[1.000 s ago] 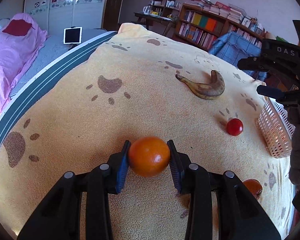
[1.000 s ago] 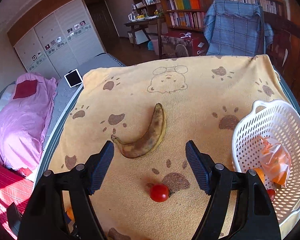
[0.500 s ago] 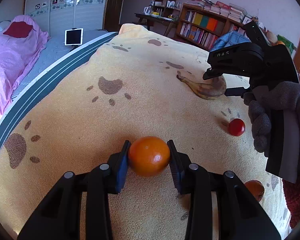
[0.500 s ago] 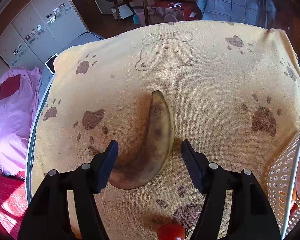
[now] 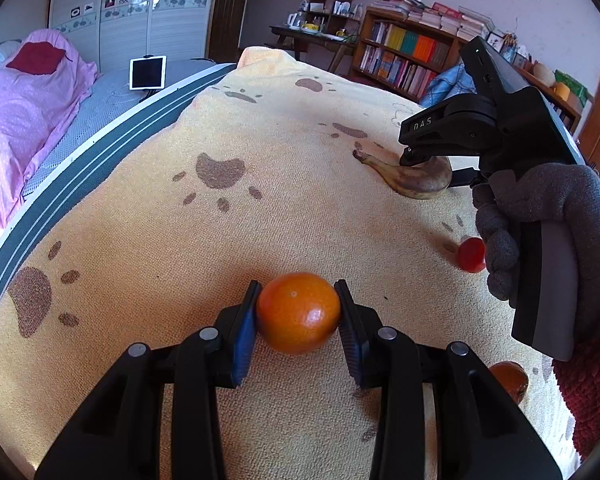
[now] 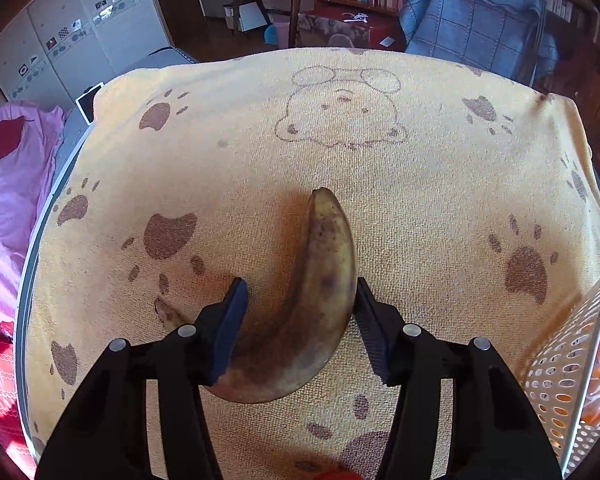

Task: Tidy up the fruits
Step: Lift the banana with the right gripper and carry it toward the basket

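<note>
orange (image 5: 298, 318) pinched by left fingers (image 5: 244, 330) | right fingers (image 6: 230, 322) closing around banana (image 6: 314, 304)

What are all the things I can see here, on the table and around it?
orange: 1, orange, on the blanket, clamped in the left gripper.
banana: 1, yellow with brown patches, lying on the blanket between the right gripper's jaws.
cherry tomato: 1, red, on the blanket, partly behind the gloved hand.
second orange fruit: 1, at the blanket's near right edge.
basket: 1, white, perforated, at the right edge, orange things inside.
blanket: 1, yellow with brown paw prints.
tablet: 1, white, on the bed.
bookshelf: 1, wooden, at the wall.
left gripper: black, shut on the orange.
right gripper: black, closing around the banana, one pad not yet touching.
gloved hand: grey, holding the right gripper.
</note>
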Available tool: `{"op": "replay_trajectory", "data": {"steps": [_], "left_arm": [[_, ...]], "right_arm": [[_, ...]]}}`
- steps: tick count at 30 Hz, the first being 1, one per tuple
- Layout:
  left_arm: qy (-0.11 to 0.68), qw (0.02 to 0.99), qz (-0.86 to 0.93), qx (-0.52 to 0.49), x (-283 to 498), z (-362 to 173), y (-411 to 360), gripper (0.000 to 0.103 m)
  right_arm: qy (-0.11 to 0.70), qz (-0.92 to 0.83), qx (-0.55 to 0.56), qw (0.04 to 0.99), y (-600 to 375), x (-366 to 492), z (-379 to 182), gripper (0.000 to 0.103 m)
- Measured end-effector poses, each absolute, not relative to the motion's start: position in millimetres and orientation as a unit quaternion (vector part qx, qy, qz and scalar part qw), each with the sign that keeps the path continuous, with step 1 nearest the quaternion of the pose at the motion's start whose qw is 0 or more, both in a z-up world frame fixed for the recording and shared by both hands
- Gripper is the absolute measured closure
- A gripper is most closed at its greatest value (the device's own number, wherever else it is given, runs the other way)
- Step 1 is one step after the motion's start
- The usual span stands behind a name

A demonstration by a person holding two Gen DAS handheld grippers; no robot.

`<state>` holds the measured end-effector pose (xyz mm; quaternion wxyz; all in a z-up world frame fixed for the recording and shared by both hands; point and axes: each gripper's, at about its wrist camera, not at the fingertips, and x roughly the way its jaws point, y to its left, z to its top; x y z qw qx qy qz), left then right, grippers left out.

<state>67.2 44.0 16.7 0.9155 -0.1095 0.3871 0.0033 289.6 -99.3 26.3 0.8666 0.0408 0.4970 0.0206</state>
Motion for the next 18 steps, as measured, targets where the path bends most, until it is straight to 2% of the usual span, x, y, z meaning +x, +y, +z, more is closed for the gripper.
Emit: {"op": "replay_trajectory", "data": {"steps": [2, 8, 18], "left_arm": [[0.387, 0.916, 0.003, -0.109, 67, 17, 44, 0.066], [0.387, 0.916, 0.002, -0.108, 68, 17, 44, 0.066], [0.387, 0.916, 0.001, -0.109, 69, 16, 43, 0.066]], "right_arm": [[0.496, 0.017, 0.044, 0.867, -103, 289, 27, 0.060], [0.484, 0.020, 0.054, 0.873, -110, 283, 31, 0.070], [0.432, 0.004, 0.057, 0.900, -128, 263, 57, 0.072]]}}
